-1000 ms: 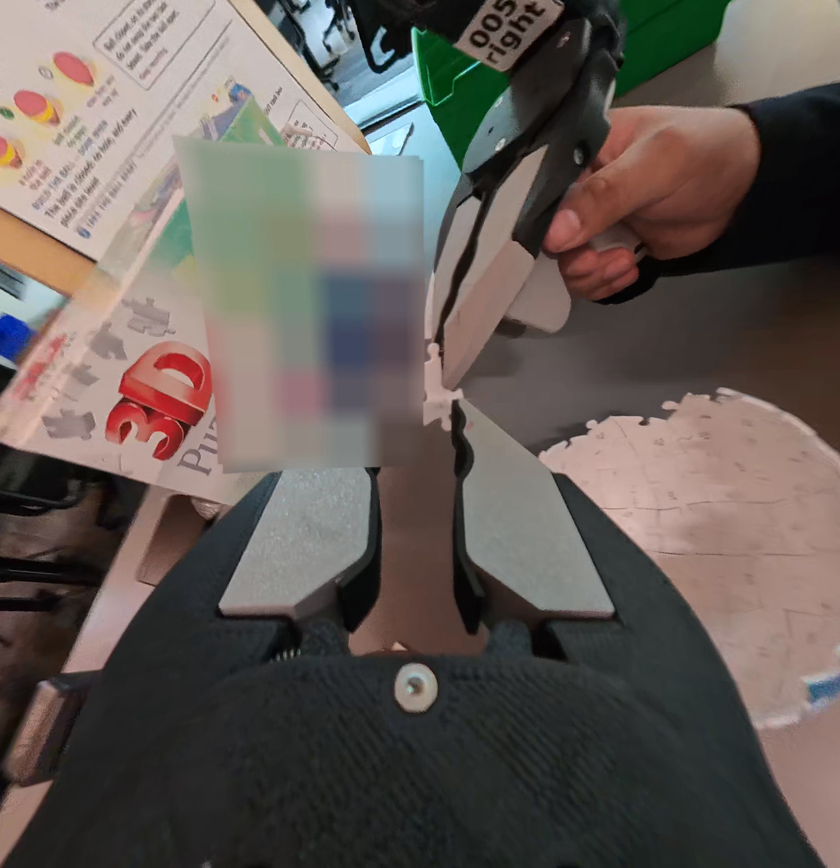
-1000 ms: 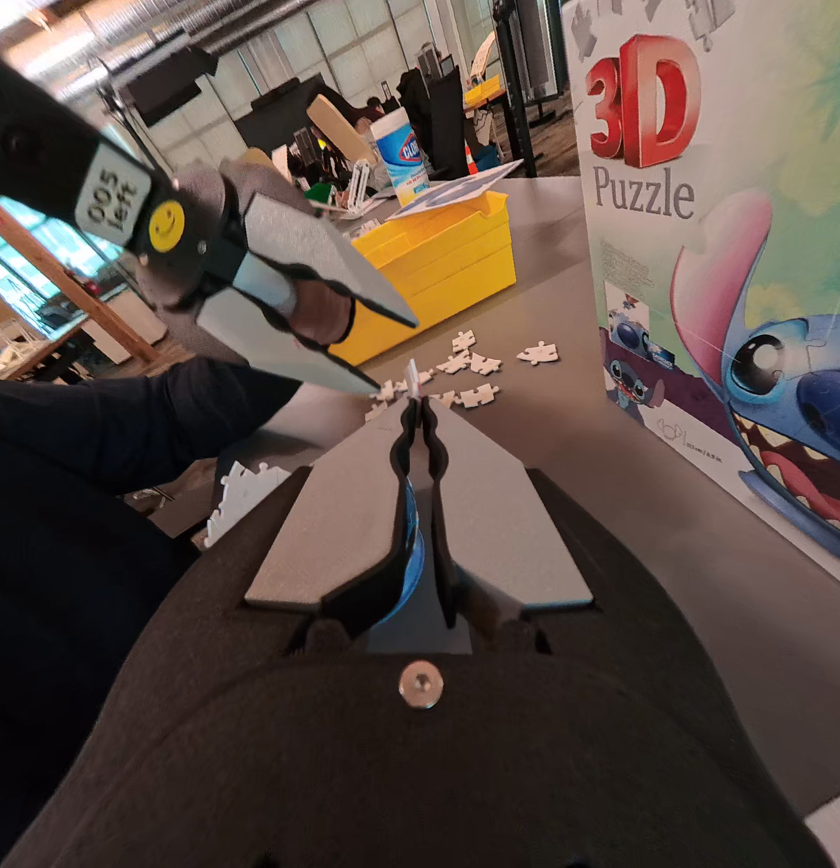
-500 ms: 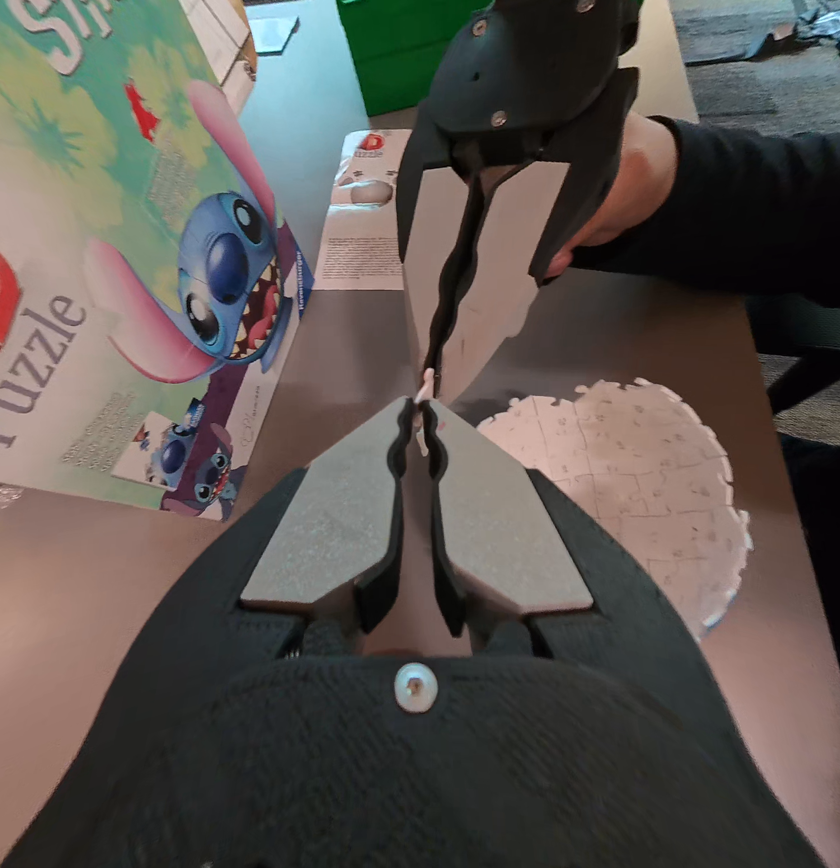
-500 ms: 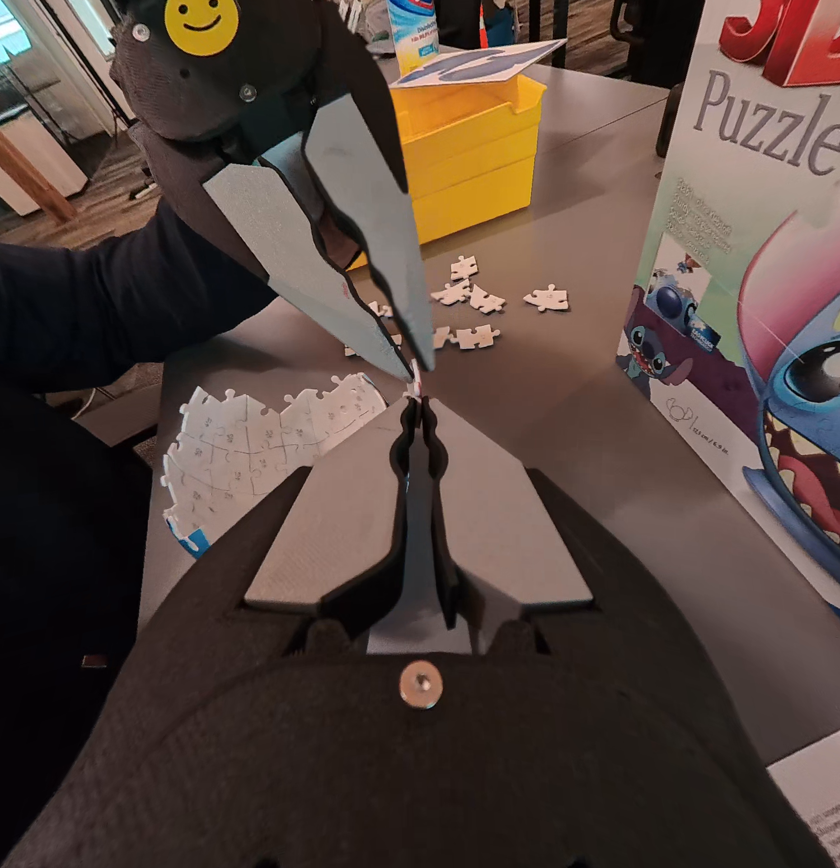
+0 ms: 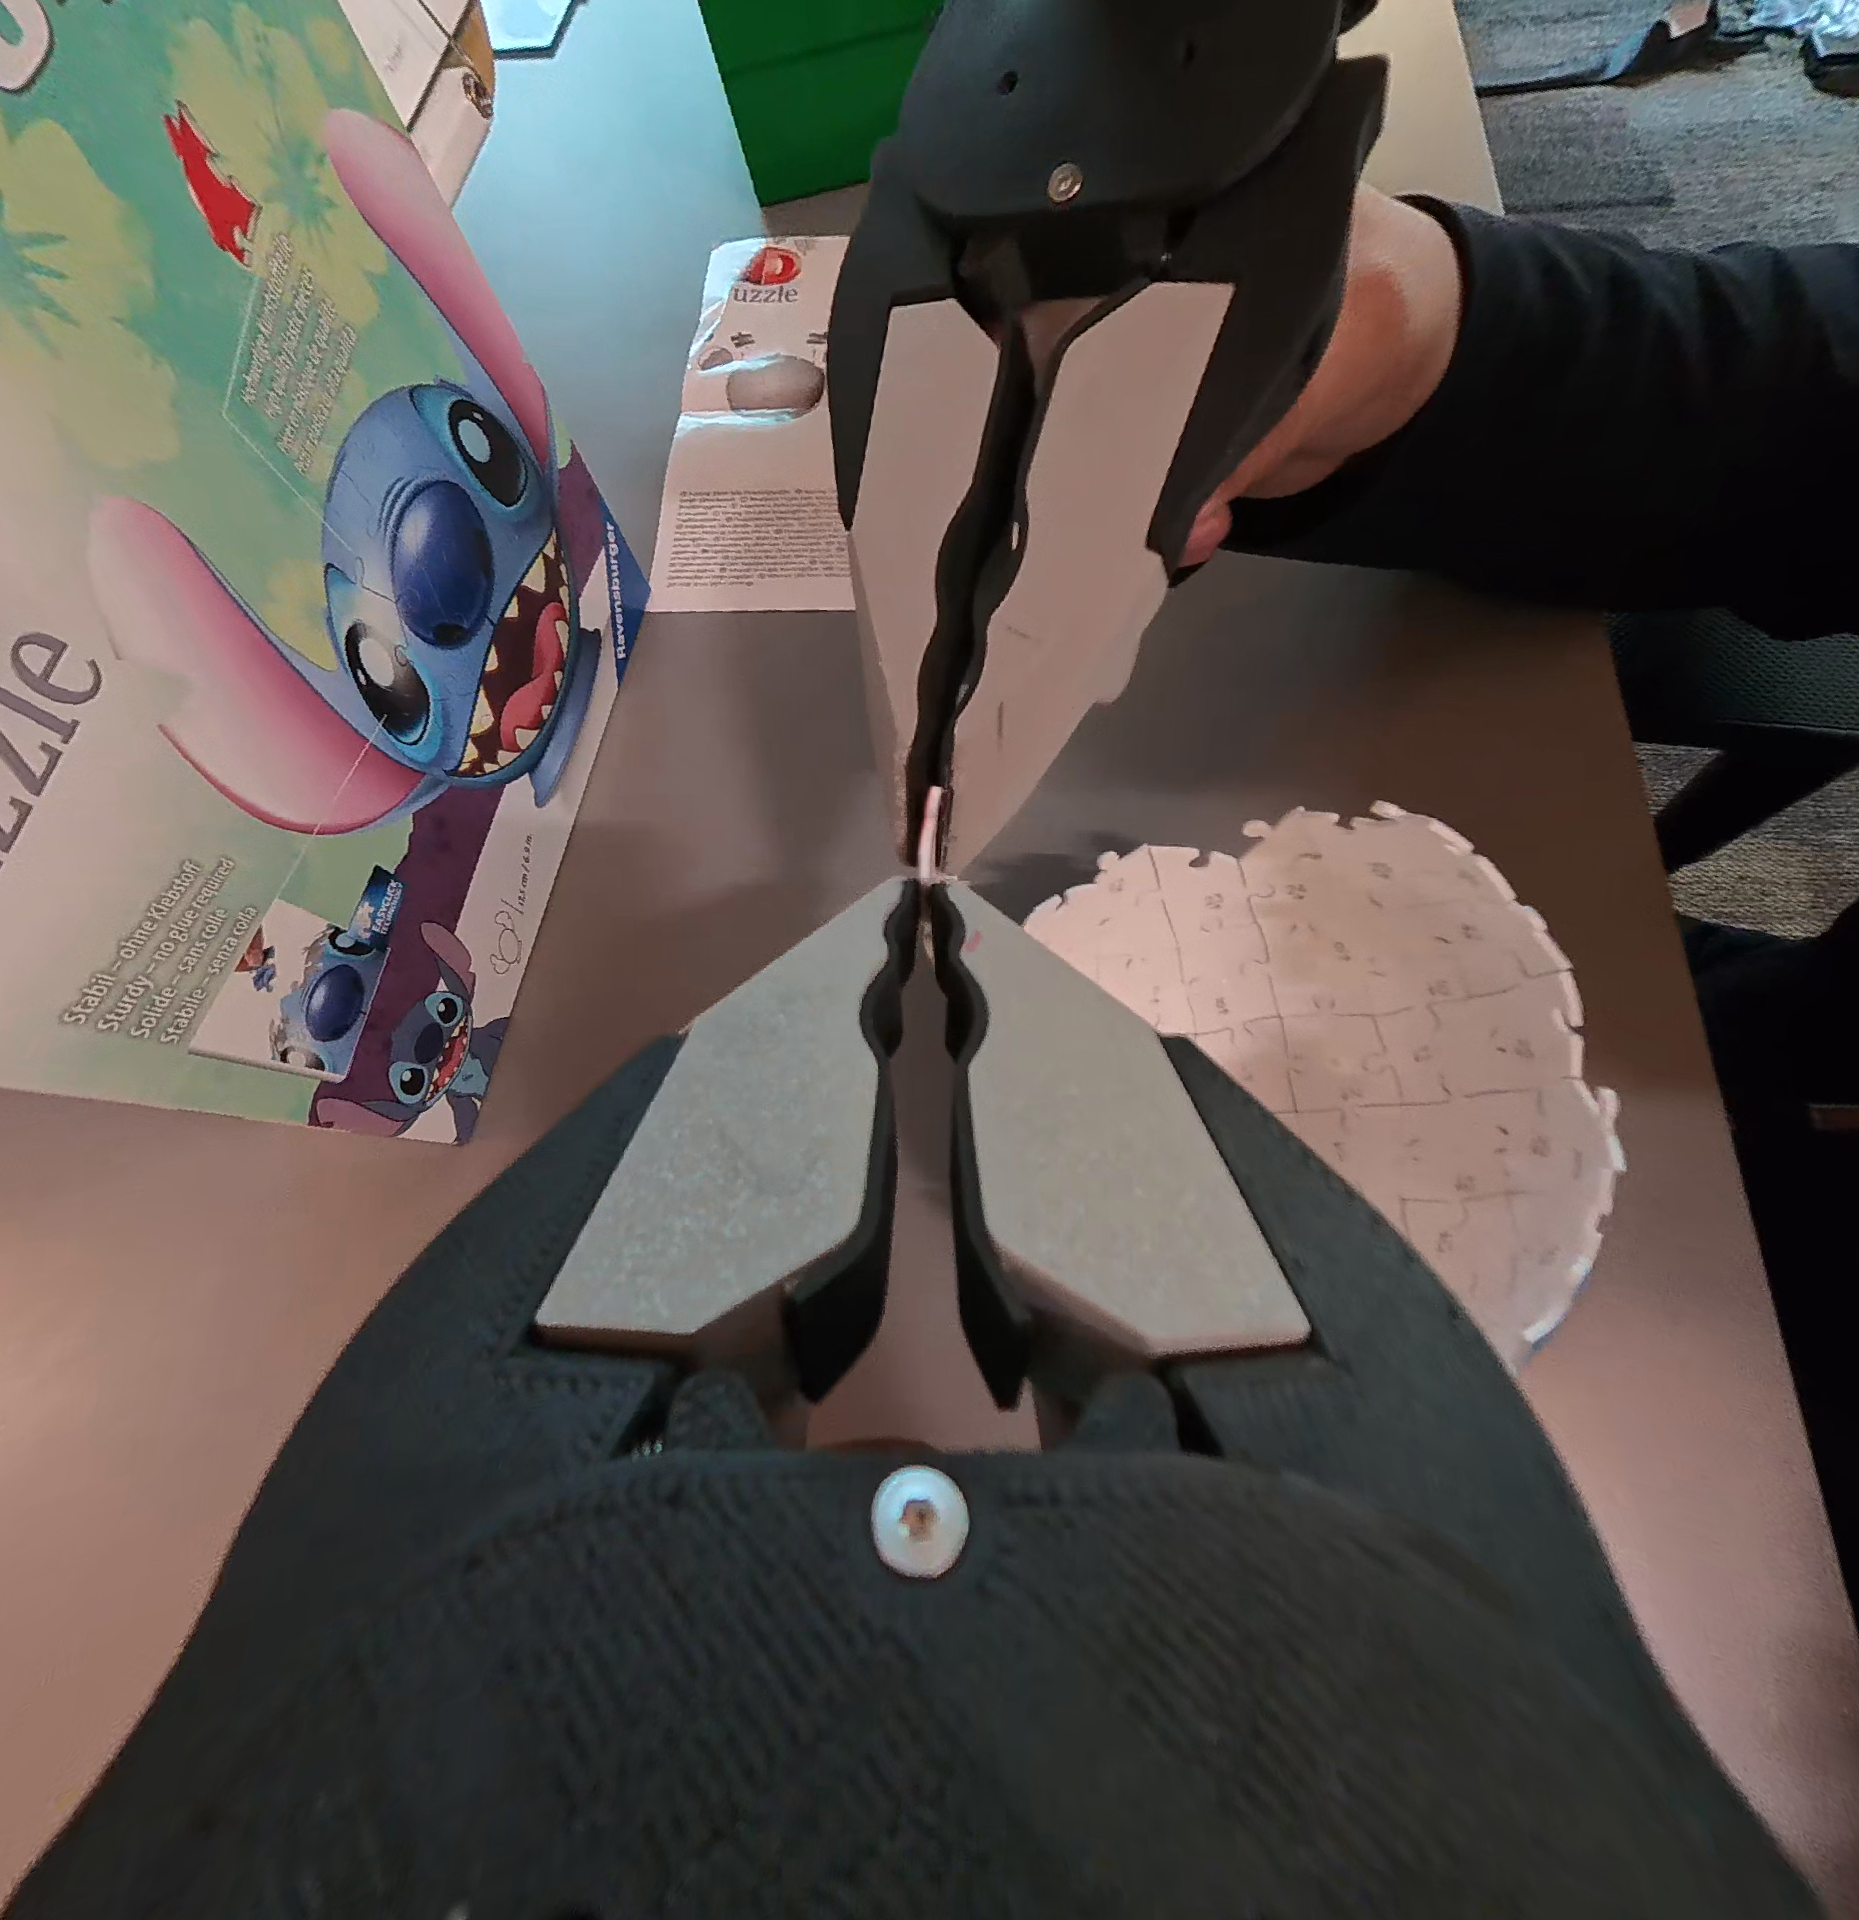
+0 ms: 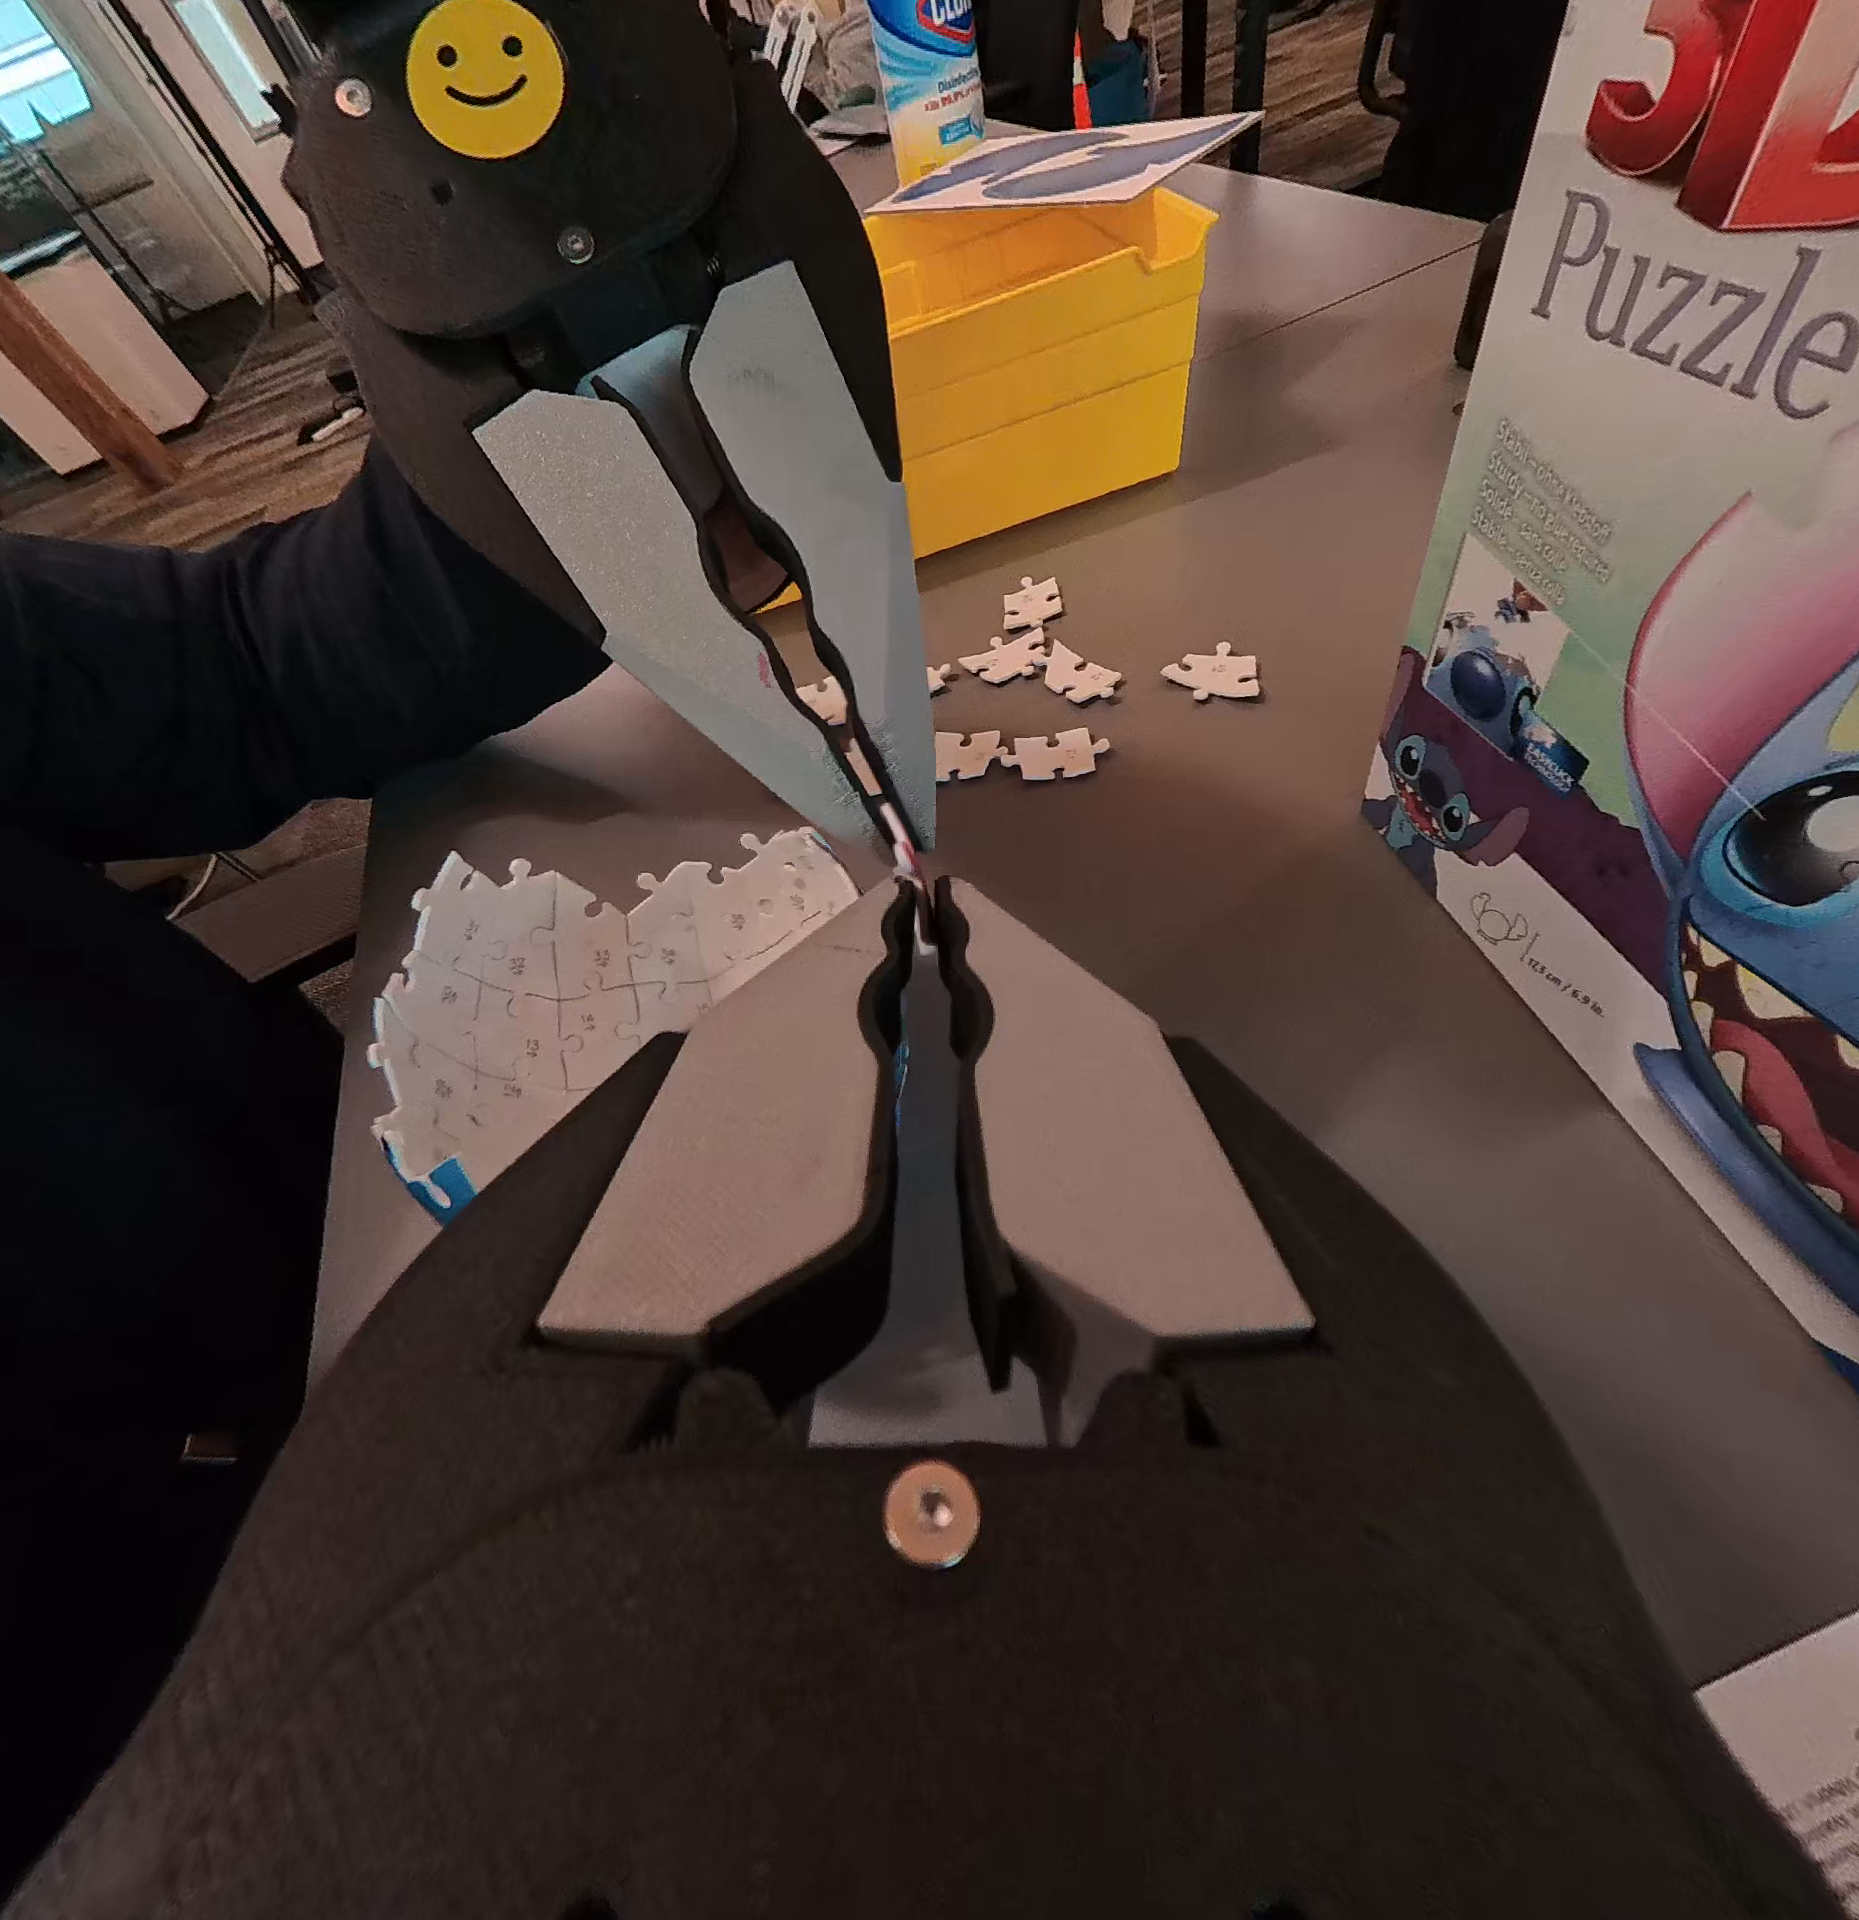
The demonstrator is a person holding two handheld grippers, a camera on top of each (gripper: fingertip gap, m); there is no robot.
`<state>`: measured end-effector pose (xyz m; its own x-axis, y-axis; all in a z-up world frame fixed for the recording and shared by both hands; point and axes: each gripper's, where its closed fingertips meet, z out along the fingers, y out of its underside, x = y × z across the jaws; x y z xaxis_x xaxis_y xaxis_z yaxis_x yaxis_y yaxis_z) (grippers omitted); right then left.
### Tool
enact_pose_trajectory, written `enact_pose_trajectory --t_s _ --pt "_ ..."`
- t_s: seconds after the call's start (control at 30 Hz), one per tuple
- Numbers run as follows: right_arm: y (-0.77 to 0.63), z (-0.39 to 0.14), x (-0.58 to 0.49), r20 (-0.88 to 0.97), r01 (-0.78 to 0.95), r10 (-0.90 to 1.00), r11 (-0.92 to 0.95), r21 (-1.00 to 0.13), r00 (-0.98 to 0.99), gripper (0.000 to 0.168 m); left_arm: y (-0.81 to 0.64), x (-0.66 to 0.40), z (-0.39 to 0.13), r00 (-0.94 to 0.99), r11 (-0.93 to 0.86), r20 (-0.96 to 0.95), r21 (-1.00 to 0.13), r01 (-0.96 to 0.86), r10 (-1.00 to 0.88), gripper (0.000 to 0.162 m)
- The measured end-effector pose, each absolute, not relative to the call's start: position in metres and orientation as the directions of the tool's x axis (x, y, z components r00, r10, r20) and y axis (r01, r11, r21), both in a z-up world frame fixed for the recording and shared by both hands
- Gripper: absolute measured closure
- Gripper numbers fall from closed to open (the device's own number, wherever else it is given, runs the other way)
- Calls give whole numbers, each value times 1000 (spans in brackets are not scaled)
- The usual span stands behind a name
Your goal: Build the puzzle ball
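My left gripper [image 5: 920, 899] and my right gripper [image 6: 923, 906] meet tip to tip above the grey table. Both are shut. A small white puzzle piece [image 5: 935, 826], seen edge-on, is pinched at the meeting tips; in the right wrist view it shows at my right tips [image 6: 920, 920]. I cannot tell whether it is one piece or two joined. The right gripper [image 5: 930, 836] faces me in the left wrist view, the left gripper [image 6: 902, 842] in the right wrist view. The half-built puzzle ball shell [image 5: 1320, 1039] lies white side up on the table below [image 6: 551, 997].
Several loose white pieces [image 6: 1039, 675] lie beyond the grippers. The tall puzzle box [image 5: 281, 520] stands on one side [image 6: 1683, 623]. A yellow bin [image 6: 1039, 343], a green bin [image 5: 800, 94] and a leaflet [image 5: 748, 468] are farther off. The table edge runs past the shell. Only a small space, under 4 cm, lies between the two pairs of fingers.
My left gripper, open a second ago, has shut at the piece held by the right gripper. Both grippers have tilted down toward the table and stay tip to tip.
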<state>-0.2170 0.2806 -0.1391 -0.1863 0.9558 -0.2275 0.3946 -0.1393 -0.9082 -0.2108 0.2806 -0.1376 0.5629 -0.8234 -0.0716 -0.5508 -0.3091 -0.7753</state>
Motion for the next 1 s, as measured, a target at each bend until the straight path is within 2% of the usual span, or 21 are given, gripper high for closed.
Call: enact_pose_trajectory --t_s 0.27,0.43,0.8,1.0 --pt "279 -139 -218 -207 395 959 -118 -911 -192 168 279 -211 -145 556 -348 -16 -764 -543 -831 162" --pt "279 -134 -219 -208 371 959 -127 -920 -190 168 280 -211 -149 560 -339 -50 -750 -568 -827 162" --pt "284 -121 -217 -276 301 940 -209 -931 -202 159 281 -209 -127 557 -349 54 -829 -438 -829 162" --pt "281 -128 -218 -230 340 953 -154 -928 -196 168 282 -209 -130 564 -351 46 -823 -446 -825 162"
